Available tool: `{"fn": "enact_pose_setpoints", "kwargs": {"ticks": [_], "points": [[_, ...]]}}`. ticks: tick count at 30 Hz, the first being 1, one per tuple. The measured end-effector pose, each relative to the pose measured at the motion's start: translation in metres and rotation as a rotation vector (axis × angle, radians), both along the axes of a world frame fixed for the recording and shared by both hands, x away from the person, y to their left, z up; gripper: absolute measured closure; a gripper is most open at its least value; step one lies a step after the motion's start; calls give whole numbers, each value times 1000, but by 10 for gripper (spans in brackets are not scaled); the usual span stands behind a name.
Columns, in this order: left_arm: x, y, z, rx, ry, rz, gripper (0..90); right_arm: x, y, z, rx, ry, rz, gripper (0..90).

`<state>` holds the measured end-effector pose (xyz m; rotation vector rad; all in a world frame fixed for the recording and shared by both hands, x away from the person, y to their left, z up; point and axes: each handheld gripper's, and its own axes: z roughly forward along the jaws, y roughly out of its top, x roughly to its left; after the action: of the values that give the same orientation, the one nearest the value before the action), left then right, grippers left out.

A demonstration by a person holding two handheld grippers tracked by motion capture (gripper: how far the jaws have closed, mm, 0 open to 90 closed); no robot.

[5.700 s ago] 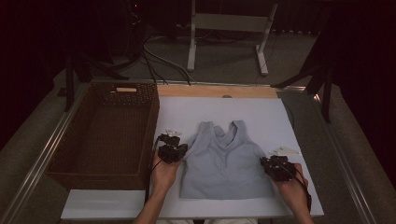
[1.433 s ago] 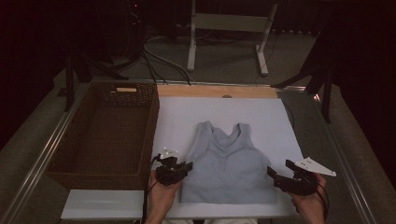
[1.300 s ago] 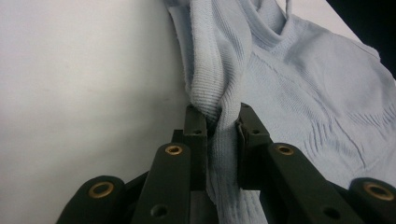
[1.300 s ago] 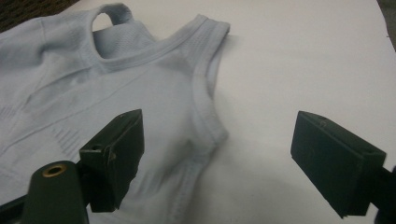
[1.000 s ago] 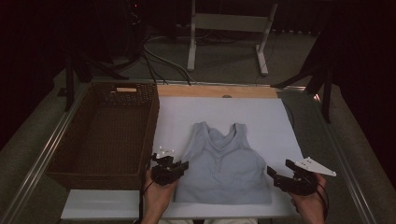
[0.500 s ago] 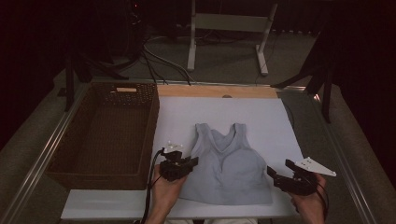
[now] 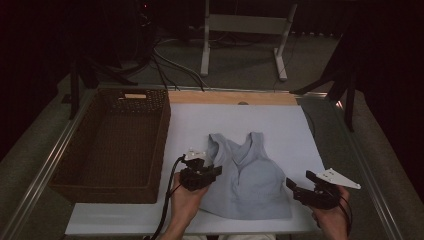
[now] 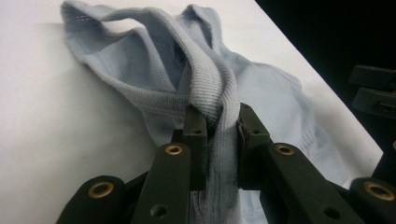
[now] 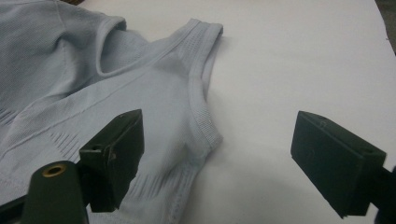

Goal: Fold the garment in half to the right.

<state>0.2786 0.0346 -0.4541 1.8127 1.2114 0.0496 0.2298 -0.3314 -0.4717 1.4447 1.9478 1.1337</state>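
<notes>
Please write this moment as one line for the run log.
left gripper: jaws shut on tank top edge | right gripper: jaws open, beside tank top | basket: at left

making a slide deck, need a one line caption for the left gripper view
Left gripper pinching the ribbed edge of a light blue tank top lying on a white table.

The left tongs [image 7: 212,172] hide the top's [image 7: 250,185] hem.

A dark wicker basket [image 7: 112,145] stood on the left of the bench [image 7: 280,125], beside the white sheet. Beyond the bench, cables [image 7: 170,62] trailed across the floor near what looked like a white stand [image 7: 245,30]
</notes>
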Motion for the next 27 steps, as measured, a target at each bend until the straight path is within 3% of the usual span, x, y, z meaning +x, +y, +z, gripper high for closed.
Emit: {"fn": "enact_pose_setpoints", "kwargs": {"ticks": [27], "points": [[7, -43, 13, -44, -10, -87, 796, -1, -1, 2, 13, -17, 0, 176]]}}
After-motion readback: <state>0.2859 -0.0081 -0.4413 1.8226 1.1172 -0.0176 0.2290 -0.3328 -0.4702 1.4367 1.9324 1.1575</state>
